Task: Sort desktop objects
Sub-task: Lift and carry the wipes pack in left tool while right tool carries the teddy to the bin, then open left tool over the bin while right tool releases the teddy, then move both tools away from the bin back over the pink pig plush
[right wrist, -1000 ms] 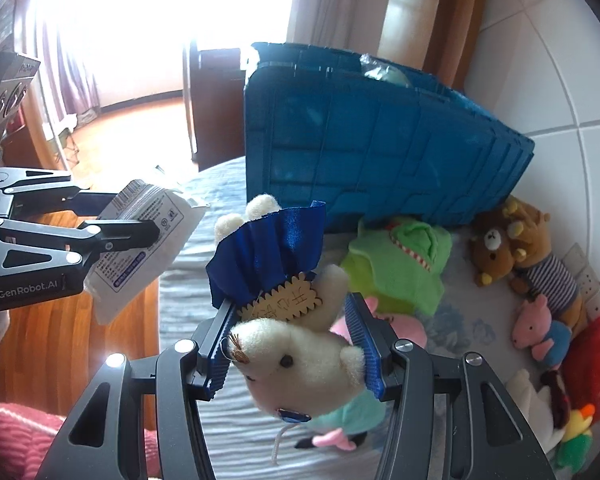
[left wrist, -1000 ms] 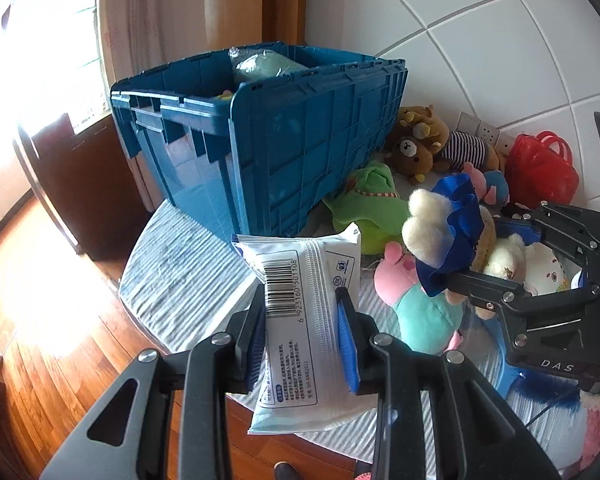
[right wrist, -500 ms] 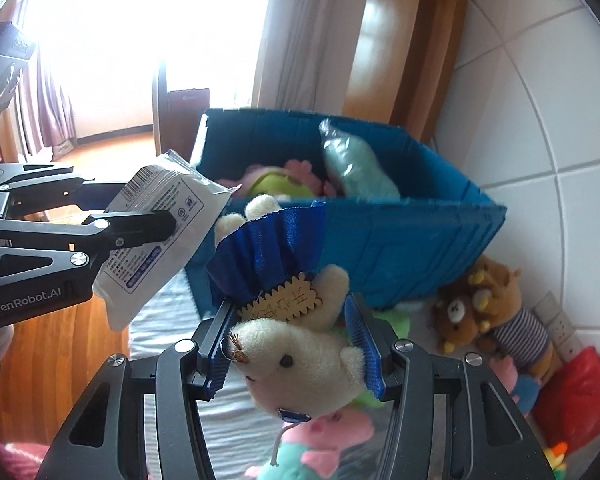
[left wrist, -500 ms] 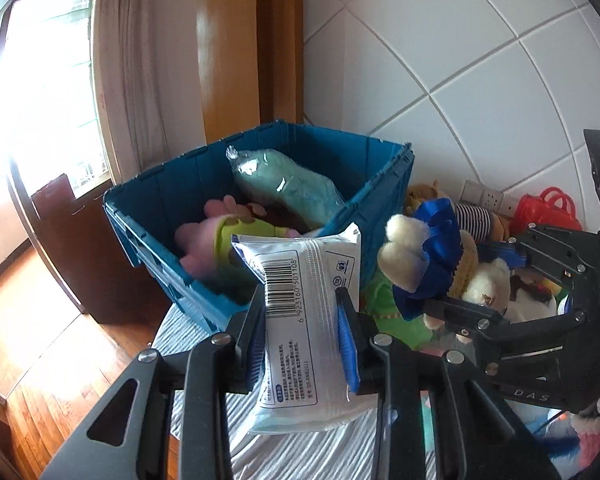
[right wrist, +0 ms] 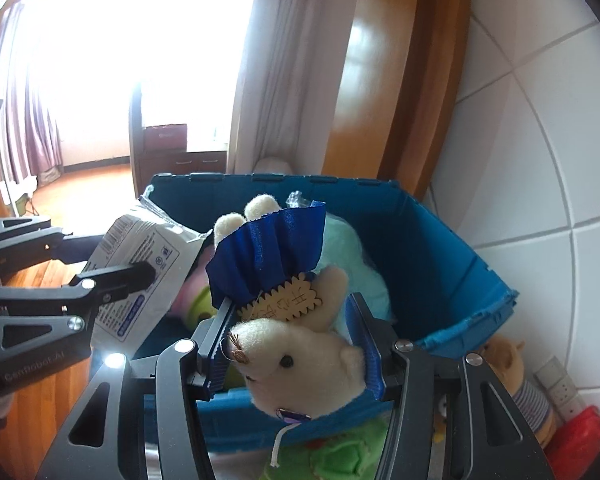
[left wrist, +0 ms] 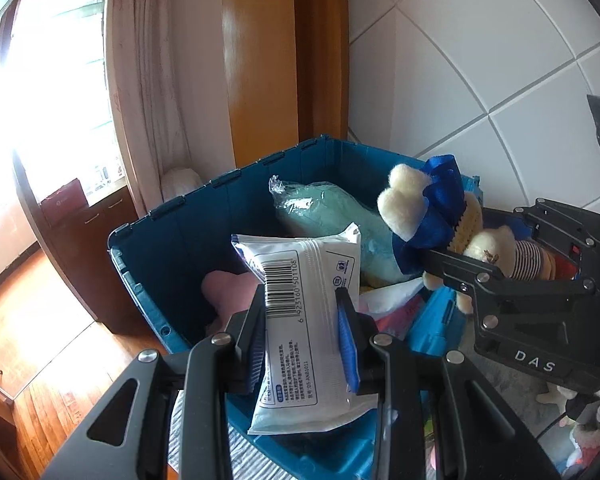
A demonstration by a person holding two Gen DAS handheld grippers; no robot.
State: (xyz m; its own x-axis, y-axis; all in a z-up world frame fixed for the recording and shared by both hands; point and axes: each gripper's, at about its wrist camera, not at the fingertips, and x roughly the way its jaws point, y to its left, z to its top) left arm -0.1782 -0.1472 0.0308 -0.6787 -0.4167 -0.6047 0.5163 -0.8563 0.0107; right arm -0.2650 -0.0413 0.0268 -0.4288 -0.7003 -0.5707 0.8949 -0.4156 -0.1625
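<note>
Two things are being carried at once, and both now hang over the open blue bin (left wrist: pixel 172 248). The left gripper (left wrist: pixel 304 332) has its fingers (left wrist: pixel 346 344) clenched on a white wipes pack (left wrist: pixel 308 320), gripped across the middle with the barcode end sticking out ahead of the fingers. The right gripper (right wrist: pixel 292 332) has its fingers (right wrist: pixel 364 340) clamped on a cream plush toy (right wrist: pixel 300 360) with a blue ribbon (right wrist: pixel 268 252); its head bulges out between and below the fingers, with a cord dangling under it.

Below and ahead of both sets of fingers, the bin already holds a green bagged toy (left wrist: pixel 332 216) and a pink plush (left wrist: pixel 228 292), so free room is limited.

To finish this step well, I would bring each load fully past the near rim before letting go, the pack toward the gap ahead of the left fingers beside the pink plush, the toy lower on the right. Lowering first would keep the soft toy from bouncing off the heap. The two grippers sit close beside each other, so releasing one at a time looks safer, and the dangling cord should clear the rim.
</note>
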